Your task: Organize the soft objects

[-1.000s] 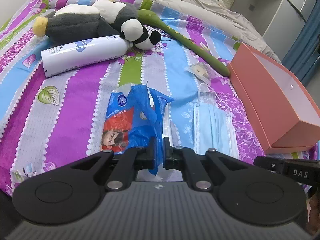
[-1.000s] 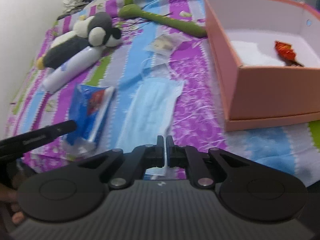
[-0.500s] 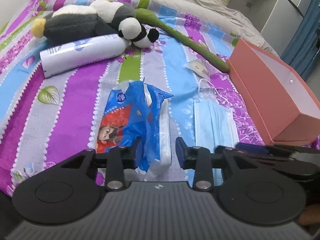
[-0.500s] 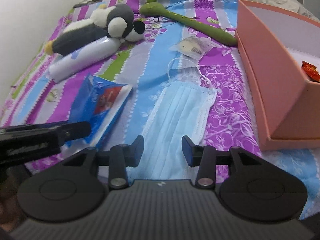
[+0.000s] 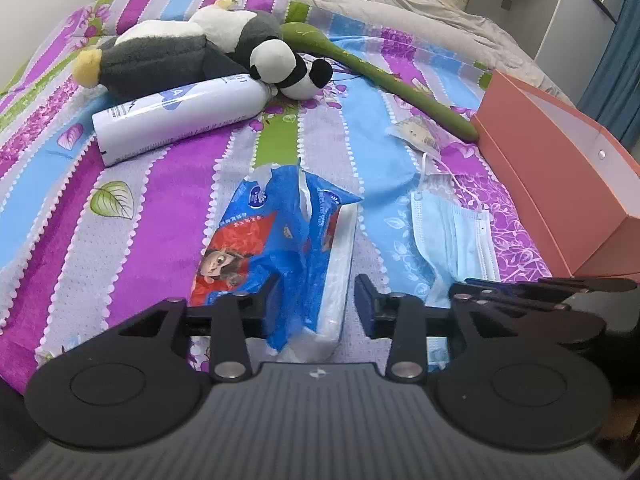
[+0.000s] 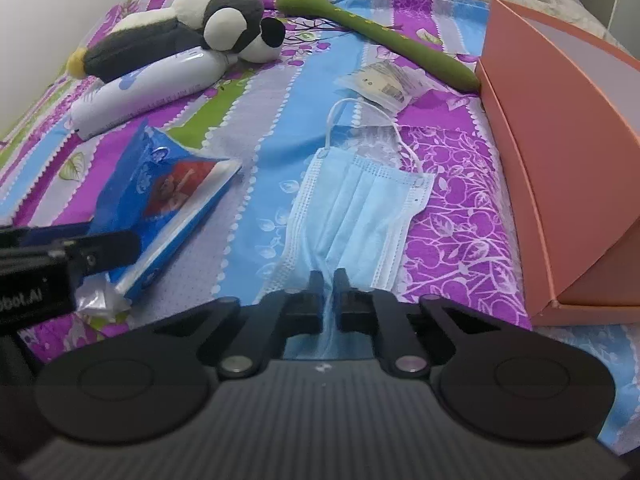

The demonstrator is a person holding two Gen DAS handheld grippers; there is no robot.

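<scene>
A blue tissue pack (image 5: 280,248) lies on the striped bedspread; it also shows in the right wrist view (image 6: 168,196). My left gripper (image 5: 316,304) is open, its fingers on either side of the pack's near end. A light blue face mask (image 6: 352,220) lies beside it, also in the left wrist view (image 5: 456,240). My right gripper (image 6: 328,304) is shut on the mask's near edge. A plush panda (image 5: 200,48) lies at the far side, also in the right wrist view (image 6: 200,28).
An open pink box (image 6: 560,128) stands on the right, also in the left wrist view (image 5: 560,168). A white bottle (image 5: 176,116), a green plush stem (image 5: 384,76) and a small clear packet (image 6: 384,84) lie further back.
Both grippers opened and moved forward and down. The left one let go of the tissue pack and now straddles it. The right one has closed on the mask's edge.
</scene>
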